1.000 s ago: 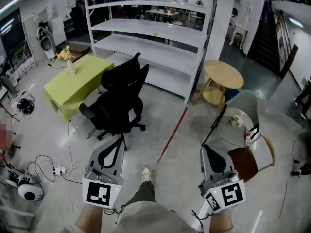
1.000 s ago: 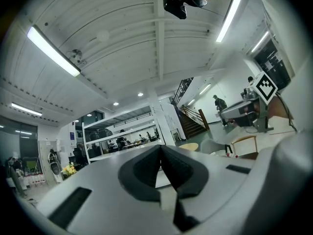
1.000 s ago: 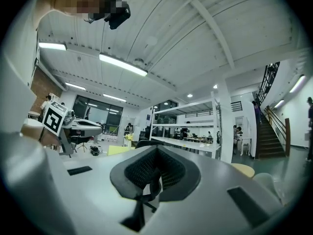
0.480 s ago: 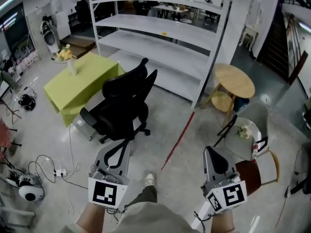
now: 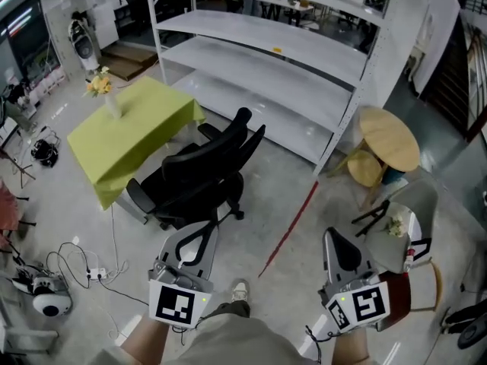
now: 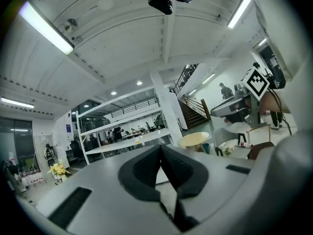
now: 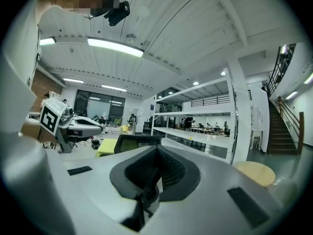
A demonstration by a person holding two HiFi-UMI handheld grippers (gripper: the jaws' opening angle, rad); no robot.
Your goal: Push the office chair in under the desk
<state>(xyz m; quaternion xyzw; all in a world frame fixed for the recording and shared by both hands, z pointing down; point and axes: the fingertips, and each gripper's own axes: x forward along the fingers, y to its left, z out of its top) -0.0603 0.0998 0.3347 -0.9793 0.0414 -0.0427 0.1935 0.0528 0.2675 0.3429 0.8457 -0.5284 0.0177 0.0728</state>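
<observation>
The black office chair point(image 5: 199, 175) stands on the concrete floor, beside the near corner of the desk with the lime-green cloth point(image 5: 125, 135). Its backrest is turned toward me. My left gripper point(image 5: 204, 230) is shut and empty, held just short of the chair's base without touching it. In the left gripper view its jaws point(image 6: 161, 150) meet with nothing between them. My right gripper point(image 5: 335, 238) is also shut and empty, off to the chair's right. In the right gripper view point(image 7: 156, 151) the chair's top edge point(image 7: 131, 141) peeks over the jaws.
A white shelving rack point(image 5: 266, 48) rises behind the chair. A vase of yellow flowers point(image 5: 103, 90) stands on the desk. At the right are a round wooden table point(image 5: 389, 139) and a small grey table point(image 5: 396, 230). Cables and a power strip point(image 5: 87, 268) lie at the left, and a red floor line point(image 5: 289, 223) runs between the grippers.
The view has moved forward, so the chair and desk are nearer and lower in the picture. Both grippers stayed shut and came closer to the chair.
</observation>
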